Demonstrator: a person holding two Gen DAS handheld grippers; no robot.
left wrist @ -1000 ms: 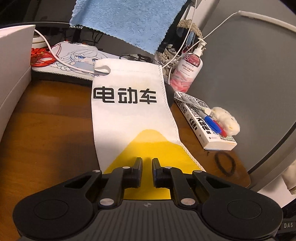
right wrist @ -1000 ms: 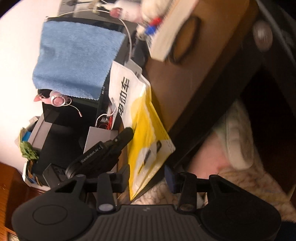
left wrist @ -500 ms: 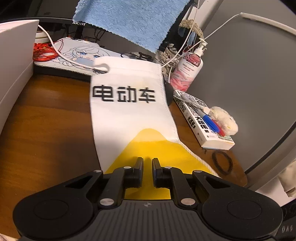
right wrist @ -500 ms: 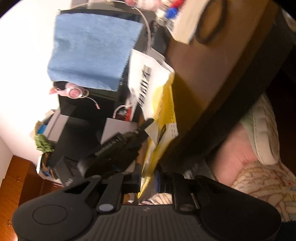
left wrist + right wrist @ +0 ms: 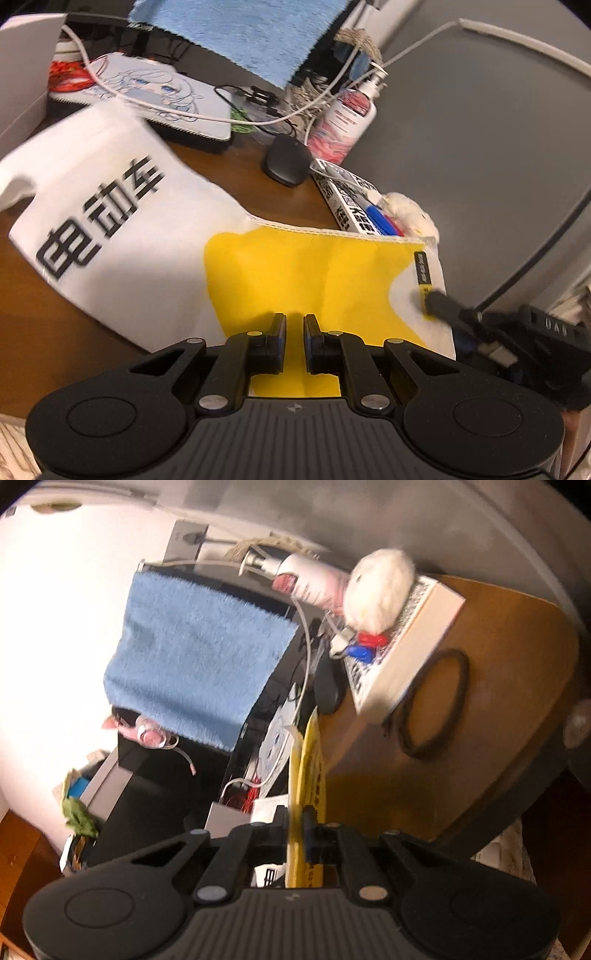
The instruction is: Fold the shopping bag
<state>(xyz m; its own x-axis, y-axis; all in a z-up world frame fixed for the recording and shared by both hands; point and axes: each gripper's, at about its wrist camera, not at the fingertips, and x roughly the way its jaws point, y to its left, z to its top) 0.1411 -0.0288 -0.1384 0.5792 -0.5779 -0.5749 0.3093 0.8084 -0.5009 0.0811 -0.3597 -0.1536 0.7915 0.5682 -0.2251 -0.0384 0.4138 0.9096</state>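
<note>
While its thin, matte non-woven cloth lies creased across the brown wooden table (image 5: pixel 33 332), the shopping bag (image 5: pixel 155 236) shows a white half with bold black characters and a yellow half edged by a stitched seam. Left tongs (image 5: pixel 294 325) are nearly pressed together over the yellow part; whether they pinch it, I cannot tell. Right tongs (image 5: pixel 295 821) pinch the bag's yellow edge.

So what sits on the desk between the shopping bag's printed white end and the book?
In the left wrist view, a dark computer mouse lies between shopping bag and book; otherwise bare desk.
</note>
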